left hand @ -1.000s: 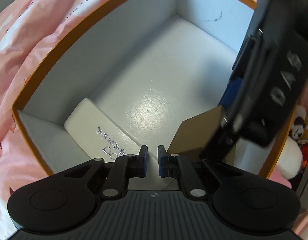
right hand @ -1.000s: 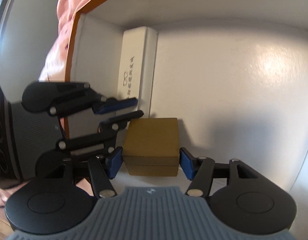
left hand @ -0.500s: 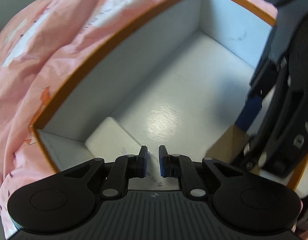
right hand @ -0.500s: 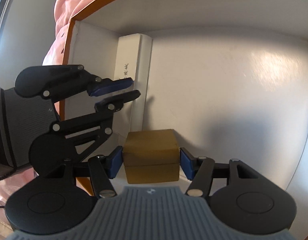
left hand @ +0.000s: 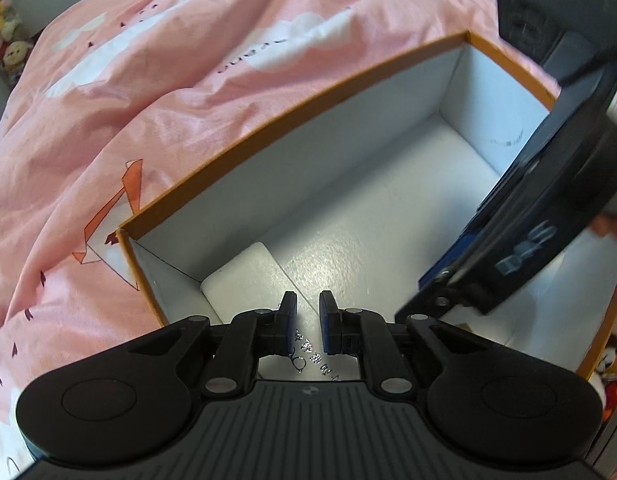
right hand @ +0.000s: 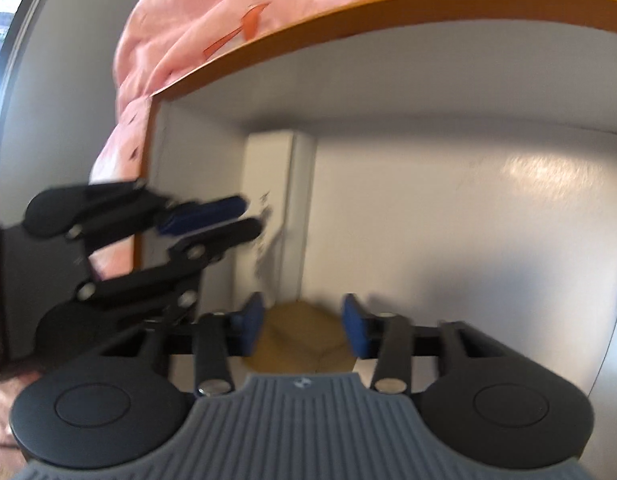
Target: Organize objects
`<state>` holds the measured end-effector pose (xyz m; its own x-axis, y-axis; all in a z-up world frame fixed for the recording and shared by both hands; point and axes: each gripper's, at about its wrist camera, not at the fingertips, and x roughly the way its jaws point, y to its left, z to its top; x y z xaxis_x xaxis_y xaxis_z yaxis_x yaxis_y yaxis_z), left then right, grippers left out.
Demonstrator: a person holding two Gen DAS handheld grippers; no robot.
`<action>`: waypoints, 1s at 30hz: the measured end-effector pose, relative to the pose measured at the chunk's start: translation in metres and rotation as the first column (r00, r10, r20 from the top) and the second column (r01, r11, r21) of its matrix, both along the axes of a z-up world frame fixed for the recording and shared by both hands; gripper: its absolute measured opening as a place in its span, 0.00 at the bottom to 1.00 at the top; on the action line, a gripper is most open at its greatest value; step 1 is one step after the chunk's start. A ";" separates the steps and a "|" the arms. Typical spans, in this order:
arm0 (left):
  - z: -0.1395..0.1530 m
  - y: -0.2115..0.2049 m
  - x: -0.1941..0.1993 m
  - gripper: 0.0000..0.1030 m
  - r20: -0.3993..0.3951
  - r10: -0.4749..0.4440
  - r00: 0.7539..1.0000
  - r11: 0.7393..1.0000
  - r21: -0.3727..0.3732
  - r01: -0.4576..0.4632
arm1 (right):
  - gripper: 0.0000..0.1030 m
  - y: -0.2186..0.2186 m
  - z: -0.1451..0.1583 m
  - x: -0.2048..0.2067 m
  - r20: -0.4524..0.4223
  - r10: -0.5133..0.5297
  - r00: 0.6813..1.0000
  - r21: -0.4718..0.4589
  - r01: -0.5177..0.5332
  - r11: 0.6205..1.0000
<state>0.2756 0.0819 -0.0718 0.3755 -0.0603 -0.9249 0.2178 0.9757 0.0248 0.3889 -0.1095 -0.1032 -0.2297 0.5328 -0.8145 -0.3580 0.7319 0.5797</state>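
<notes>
An orange-rimmed box (left hand: 292, 118) with white inside lies on a pink quilt. A white slim case (left hand: 248, 276) with silver print lies in its near-left corner; it also shows in the right wrist view (right hand: 274, 208). A brown cardboard box (right hand: 302, 332) sits on the box floor below my right gripper (right hand: 302, 326), whose jaws stand open and apart from it. My left gripper (left hand: 307, 322) is empty with its jaws nearly closed, raised above the white case. The right gripper's body (left hand: 548, 200) fills the right of the left wrist view and hides the brown box there.
The pink quilt (left hand: 148, 80) surrounds the box on the left and far sides. Plush toys (left hand: 4, 32) sit at the far left. The box's white floor (left hand: 368, 208) stretches toward the far corner.
My right gripper has opened, let go of the brown box and lifted away. My left gripper has pulled back and up out of the box.
</notes>
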 end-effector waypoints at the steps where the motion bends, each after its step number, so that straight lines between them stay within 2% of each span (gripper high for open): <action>1: 0.001 0.001 0.000 0.14 0.005 0.008 1.000 1.000 -0.006 -0.008 | 0.35 0.002 -0.001 0.000 0.019 0.006 1.000 -0.032 -0.005 0.999; 4: 0.004 0.002 -0.004 0.15 0.016 0.026 1.000 0.999 -0.036 -0.025 | 0.27 0.019 -0.014 0.000 0.022 0.089 0.996 -0.071 -0.087 0.994; 7: 0.005 0.004 -0.007 0.14 0.021 0.042 0.999 0.997 -0.061 -0.041 | 0.25 0.031 -0.018 -0.008 0.027 0.185 0.982 -0.053 -0.183 0.982; 10: 0.007 0.006 -0.010 0.14 0.029 0.051 0.998 0.996 -0.074 -0.049 | 0.25 0.043 -0.019 -0.017 0.030 0.294 0.955 -0.049 -0.292 0.955; 18: 0.008 0.010 -0.012 0.15 0.046 0.085 0.995 0.992 -0.100 -0.080 | 0.25 0.056 -0.019 -0.019 0.066 0.340 0.938 -0.049 -0.337 0.940; 21: 0.013 0.014 -0.014 0.15 0.082 0.107 0.991 0.989 -0.115 -0.097 | 0.25 0.059 -0.021 -0.019 0.071 0.339 0.938 -0.052 -0.336 0.940; 23: 0.021 0.019 -0.014 0.15 0.114 0.128 0.985 0.985 -0.130 -0.113 | 0.27 0.061 -0.019 -0.019 0.082 0.322 0.943 -0.048 -0.319 0.947; 24: 0.025 0.023 -0.014 0.15 0.125 0.139 0.982 0.983 -0.137 -0.122 | 0.33 0.062 -0.017 -0.019 0.091 0.317 0.944 -0.036 -0.315 0.948; 25: 0.029 0.026 -0.013 0.15 0.136 0.149 0.979 0.982 -0.140 -0.130 | 0.46 0.063 -0.014 -0.019 0.097 0.312 0.945 -0.017 -0.312 0.950; 27: 0.036 0.030 -0.011 0.17 0.156 0.156 0.975 0.981 -0.138 -0.135 | 0.54 0.066 -0.007 -0.021 0.110 0.313 0.943 0.011 -0.316 0.949; 30: 0.043 0.034 -0.010 0.18 0.173 0.170 0.970 0.979 -0.142 -0.146 | 0.56 0.079 0.000 -0.031 0.146 0.369 0.918 -0.036 -0.368 0.929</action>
